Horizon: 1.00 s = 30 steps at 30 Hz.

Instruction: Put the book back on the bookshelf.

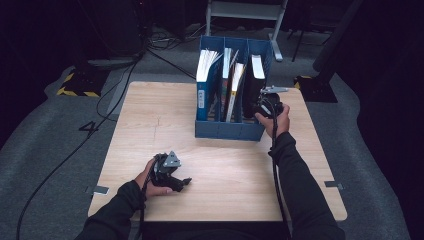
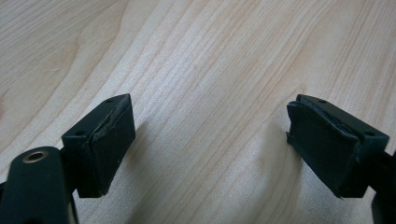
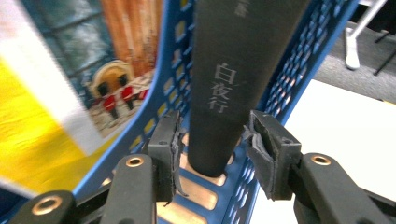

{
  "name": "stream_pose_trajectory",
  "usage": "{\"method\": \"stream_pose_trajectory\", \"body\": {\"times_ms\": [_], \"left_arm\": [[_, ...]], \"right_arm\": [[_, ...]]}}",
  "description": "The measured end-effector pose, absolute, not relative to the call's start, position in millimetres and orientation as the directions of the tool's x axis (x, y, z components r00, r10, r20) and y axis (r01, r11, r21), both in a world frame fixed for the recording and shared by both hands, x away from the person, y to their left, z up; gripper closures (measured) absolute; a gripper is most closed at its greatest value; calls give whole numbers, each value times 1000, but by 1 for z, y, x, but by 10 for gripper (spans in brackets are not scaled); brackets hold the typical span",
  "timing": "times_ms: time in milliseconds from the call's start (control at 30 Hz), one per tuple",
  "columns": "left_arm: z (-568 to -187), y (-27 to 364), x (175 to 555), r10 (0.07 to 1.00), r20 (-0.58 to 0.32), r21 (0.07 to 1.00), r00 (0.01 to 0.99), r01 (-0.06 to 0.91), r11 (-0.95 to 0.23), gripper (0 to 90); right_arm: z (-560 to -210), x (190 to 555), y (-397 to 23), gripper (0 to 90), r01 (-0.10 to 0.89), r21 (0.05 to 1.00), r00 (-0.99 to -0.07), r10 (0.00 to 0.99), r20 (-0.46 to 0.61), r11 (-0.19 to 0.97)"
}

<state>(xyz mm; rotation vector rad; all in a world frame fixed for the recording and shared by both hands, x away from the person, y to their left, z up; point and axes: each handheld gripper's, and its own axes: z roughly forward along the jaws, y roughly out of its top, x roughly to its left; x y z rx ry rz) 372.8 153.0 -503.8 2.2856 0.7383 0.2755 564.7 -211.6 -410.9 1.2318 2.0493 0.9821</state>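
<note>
Right gripper view: black book (image 3: pixel 231 88) stands between right claw (image 3: pixel 212 149) jaws.

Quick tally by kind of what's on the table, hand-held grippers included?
Blue file rack: 1
Books standing in it: 4: white-paged, two slim ones, black
Hand-held grippers: 2: left, right
Total: 7

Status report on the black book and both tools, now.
Left tool open, resting on table. Right tool astride black book, slight gaps beside it. Blue rack walls close alongside.
</note>
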Motion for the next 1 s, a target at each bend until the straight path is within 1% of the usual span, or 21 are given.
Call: {"method": "stream_pose_trajectory", "body": {"times_ms": [500, 567, 700, 767, 833, 1000], "left_arm": [[-504, 153, 373, 583, -15, 688, 812, 431, -584, 150], [-504, 153, 373, 583, -15, 688, 812, 431, -584, 150], [-504, 153, 373, 583, -15, 688, 812, 431, -584, 150], [-504, 153, 373, 583, -15, 688, 812, 432, -583, 150], [-504, 153, 373, 584, -15, 688, 812, 432, -583, 150], [-504, 153, 373, 583, -15, 688, 812, 432, -583, 150]], "right_arm": [[-394, 537, -219, 446, 450, 766, -566, 810, -154, 460], [-392, 532, -221, 442, 436, 763, -576, 799, -170, 477], [-388, 524, -227, 403, 426, 757, -597, 783, -176, 495], [-387, 522, -229, 403, 423, 759, -599, 781, -176, 495], [-386, 515, -233, 380, 417, 753, -611, 770, -183, 510], [-384, 506, -241, 376, 402, 754, -618, 761, -196, 520]]}}
